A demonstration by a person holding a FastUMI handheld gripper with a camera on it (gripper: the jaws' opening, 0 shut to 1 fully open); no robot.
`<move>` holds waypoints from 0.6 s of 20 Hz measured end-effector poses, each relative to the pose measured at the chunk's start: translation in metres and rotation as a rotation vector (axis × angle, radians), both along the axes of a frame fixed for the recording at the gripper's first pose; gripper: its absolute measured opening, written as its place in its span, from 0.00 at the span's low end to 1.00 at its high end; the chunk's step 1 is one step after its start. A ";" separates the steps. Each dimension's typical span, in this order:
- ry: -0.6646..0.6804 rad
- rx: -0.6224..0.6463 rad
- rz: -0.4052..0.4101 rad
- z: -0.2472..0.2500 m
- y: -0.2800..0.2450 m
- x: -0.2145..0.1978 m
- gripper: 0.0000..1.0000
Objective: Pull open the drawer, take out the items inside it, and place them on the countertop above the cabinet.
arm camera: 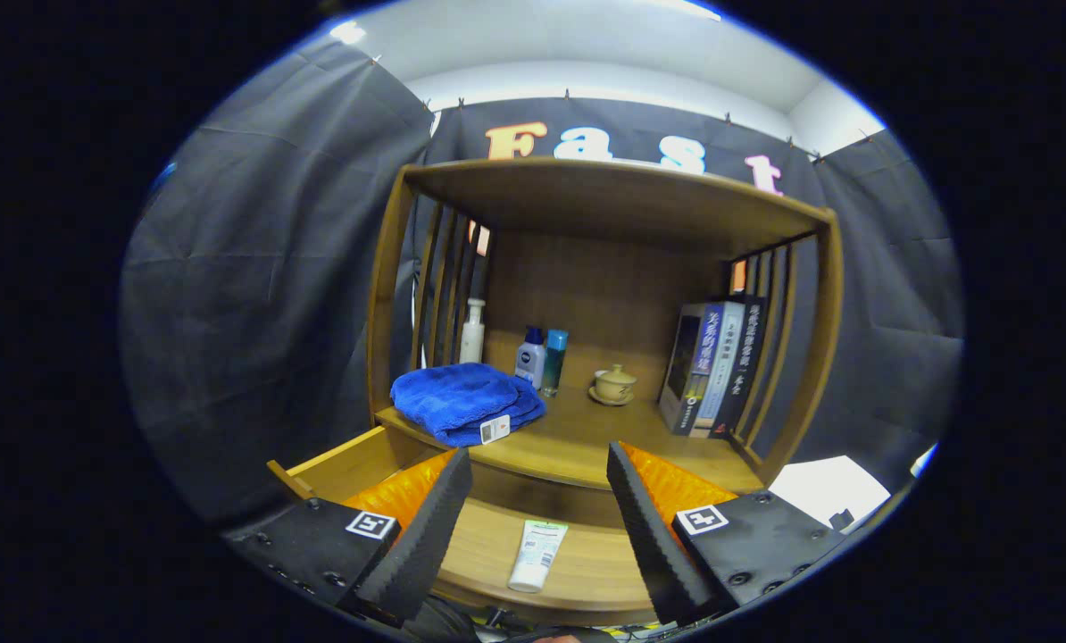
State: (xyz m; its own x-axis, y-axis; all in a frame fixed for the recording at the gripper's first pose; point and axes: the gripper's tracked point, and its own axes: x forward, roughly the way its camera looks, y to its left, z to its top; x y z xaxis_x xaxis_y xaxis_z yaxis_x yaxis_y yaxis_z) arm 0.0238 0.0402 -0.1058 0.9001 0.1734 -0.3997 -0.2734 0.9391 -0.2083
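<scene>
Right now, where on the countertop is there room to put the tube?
The open claw hovers over the tube in the drawer. Bare wood lies between the blue towel and the books, in front of the teacup. The back left is crowded with bottles.

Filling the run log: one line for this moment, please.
drawer: open | tube: inside, between fingers | gripper: open, above | countertop: towel

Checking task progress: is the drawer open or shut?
Open: the drawer is pulled out below the countertop, a tube lying inside between the open gripper fingers.
</scene>
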 end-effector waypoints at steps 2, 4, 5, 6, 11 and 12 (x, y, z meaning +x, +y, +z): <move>0.183 -0.052 0.006 -0.039 0.000 0.020 0.98; 0.410 -0.078 -0.014 -0.082 -0.005 0.015 0.99; 0.509 -0.074 -0.027 -0.103 -0.006 0.013 0.99; 0.595 -0.070 -0.040 -0.119 -0.005 0.011 0.99; 0.839 -0.046 -0.142 -0.167 -0.019 0.002 0.99; 0.879 -0.059 -0.169 -0.175 -0.026 -0.001 0.99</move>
State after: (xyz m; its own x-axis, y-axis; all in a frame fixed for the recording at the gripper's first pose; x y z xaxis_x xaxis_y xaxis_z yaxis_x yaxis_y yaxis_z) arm 0.0223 0.0142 -0.2810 0.2764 0.0233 -0.9607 -0.2161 0.9756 -0.0385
